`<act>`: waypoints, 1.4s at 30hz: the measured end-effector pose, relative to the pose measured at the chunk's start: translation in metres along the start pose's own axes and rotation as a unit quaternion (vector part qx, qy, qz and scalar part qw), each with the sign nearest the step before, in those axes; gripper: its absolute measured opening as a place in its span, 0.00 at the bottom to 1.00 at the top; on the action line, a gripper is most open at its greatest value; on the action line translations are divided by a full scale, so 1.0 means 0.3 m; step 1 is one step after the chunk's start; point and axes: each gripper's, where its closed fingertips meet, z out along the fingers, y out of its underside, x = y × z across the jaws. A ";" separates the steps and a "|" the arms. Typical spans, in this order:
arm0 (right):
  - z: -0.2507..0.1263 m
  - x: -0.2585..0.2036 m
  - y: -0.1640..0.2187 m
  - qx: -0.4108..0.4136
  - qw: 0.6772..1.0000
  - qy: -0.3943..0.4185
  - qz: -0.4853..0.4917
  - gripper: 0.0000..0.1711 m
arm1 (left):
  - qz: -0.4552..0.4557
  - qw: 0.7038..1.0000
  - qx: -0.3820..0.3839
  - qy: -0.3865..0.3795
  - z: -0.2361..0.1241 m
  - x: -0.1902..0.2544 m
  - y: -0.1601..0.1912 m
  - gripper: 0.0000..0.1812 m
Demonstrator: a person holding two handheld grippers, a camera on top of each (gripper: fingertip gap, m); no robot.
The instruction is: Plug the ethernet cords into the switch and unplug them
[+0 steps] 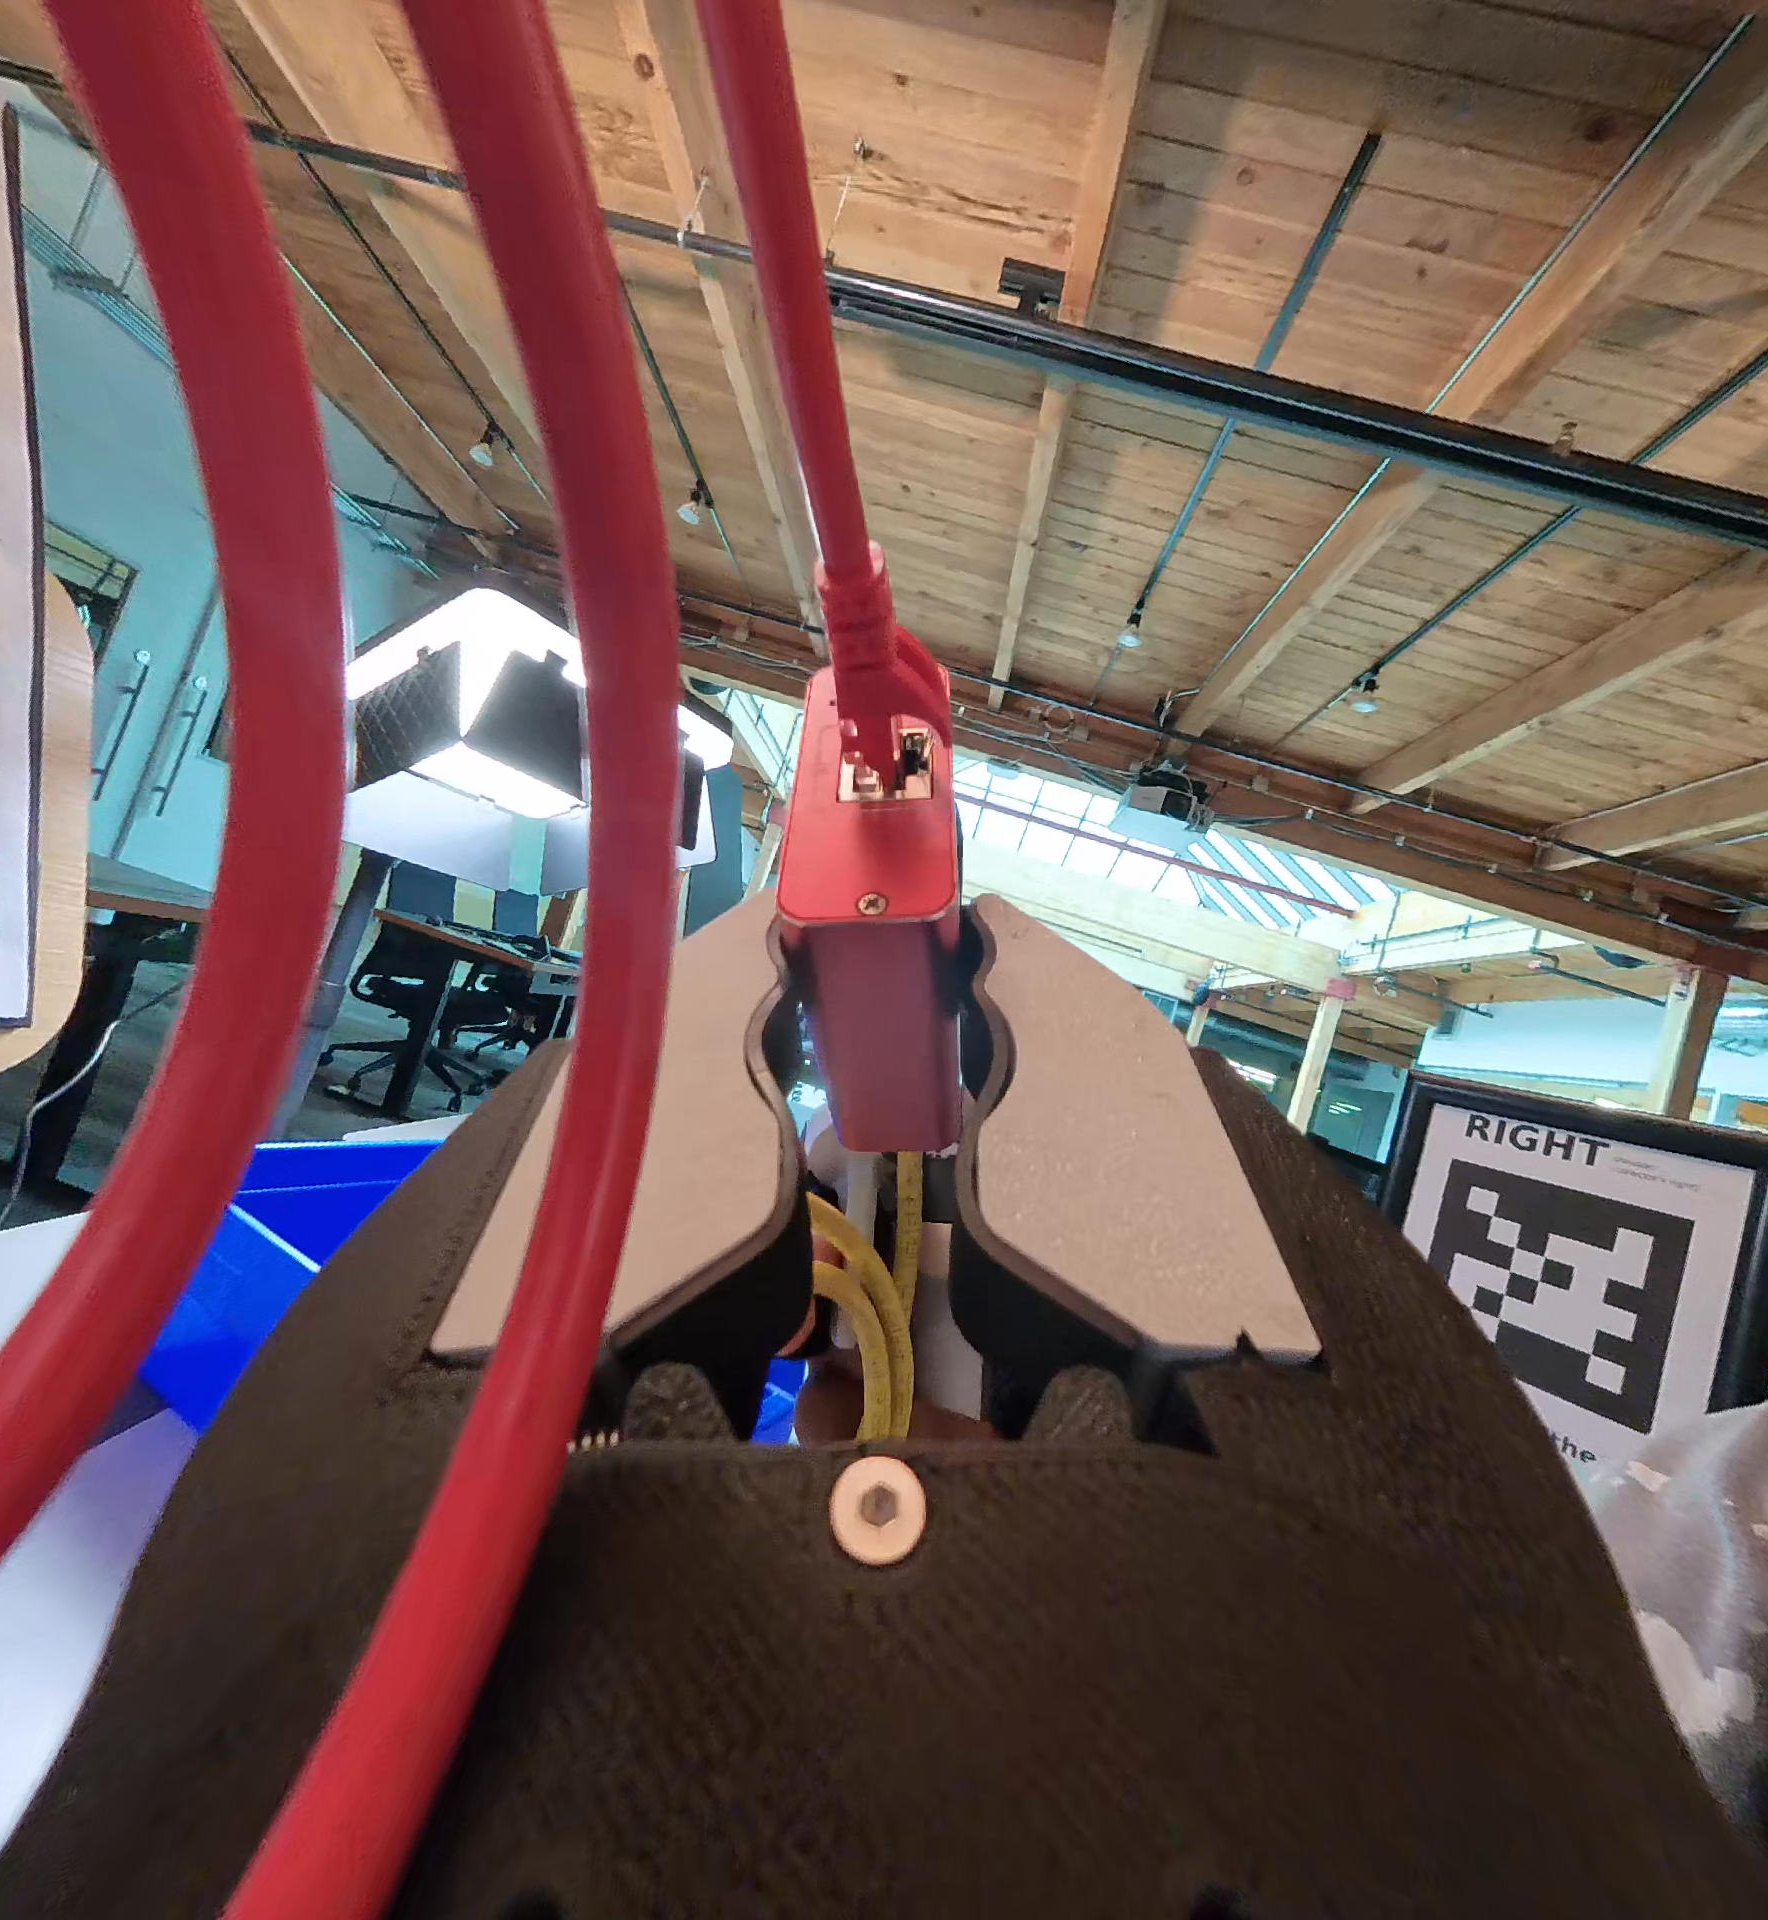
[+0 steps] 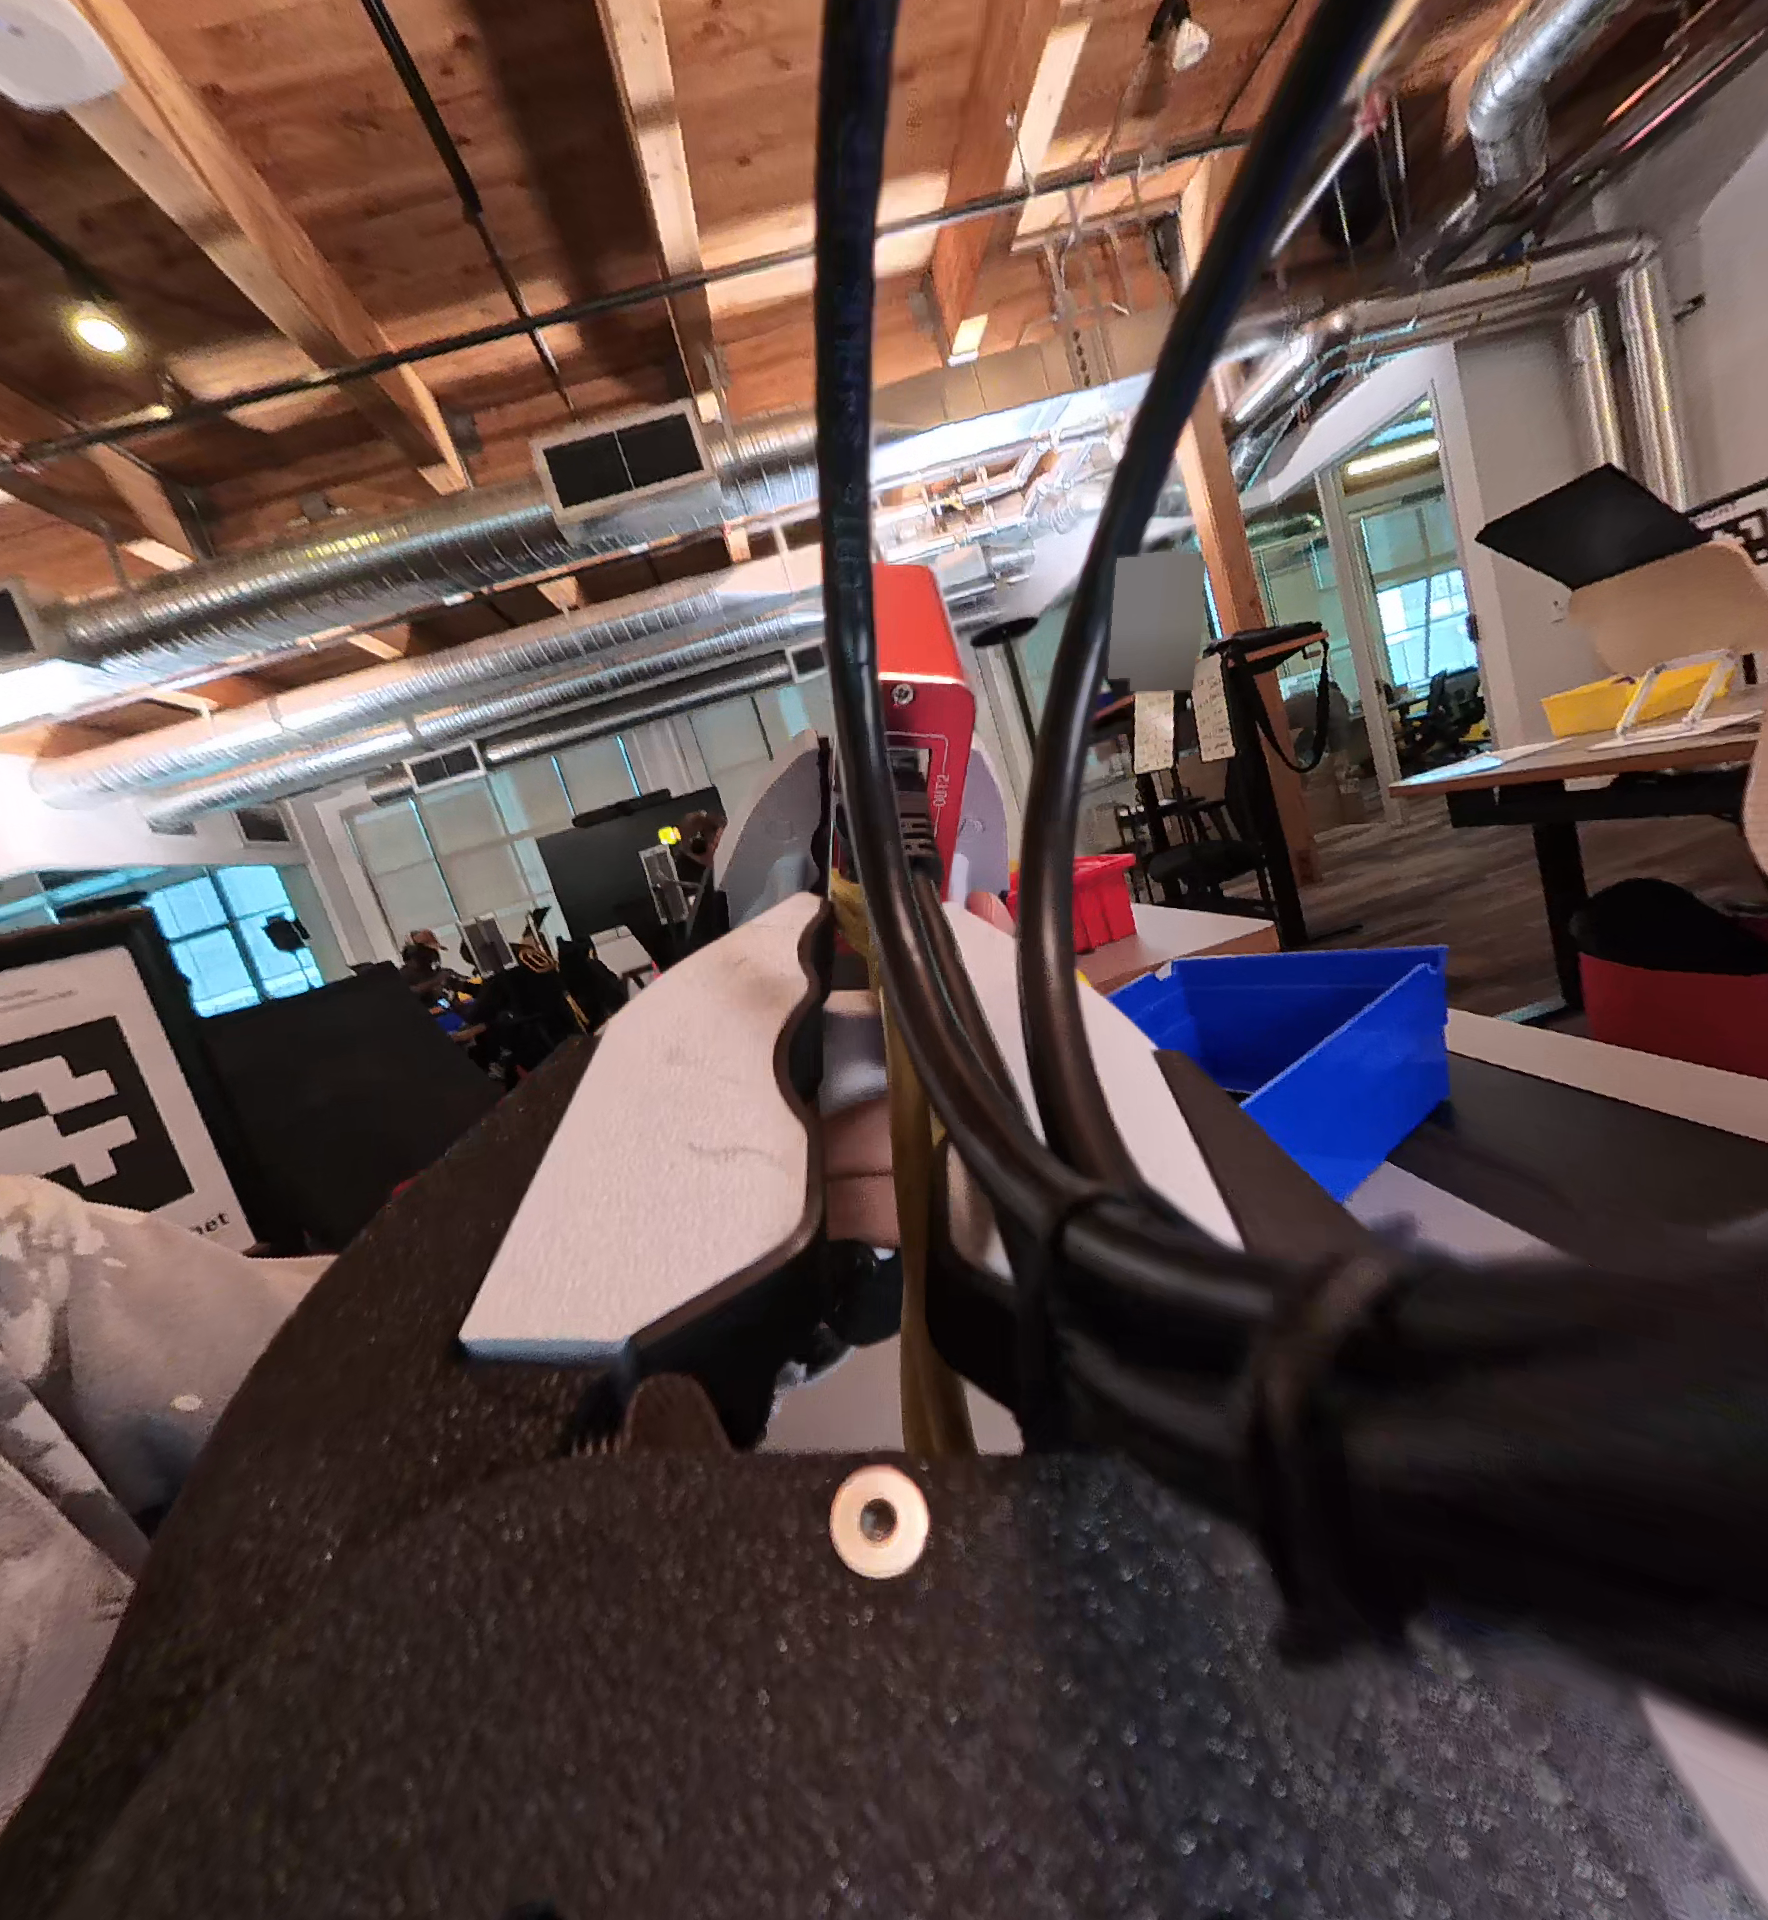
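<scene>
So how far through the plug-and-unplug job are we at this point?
Done: a red cord sits plugged into the red switch, with the port beside it empty. In hand: the left gripper clamps the switch; in the right wrist view a black cord reaches a port on the switch's other face, with the right gripper close behind. Whether that plug is seated, I cannot tell. Left: unplugging.

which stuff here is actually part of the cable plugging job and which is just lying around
Part of the job:
red switch, clamped in the left gripper
red ethernet cord, plugged into it
black cord, at the switch's port
yellow cord

Lying about:
blue bin
framed marker sign
studio light
</scene>
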 end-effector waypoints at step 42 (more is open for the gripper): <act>0.012 -0.049 -0.037 -0.043 0.993 0.042 -0.099 0.10 | 0.127 0.992 0.018 -0.010 0.013 0.095 -0.010 0.15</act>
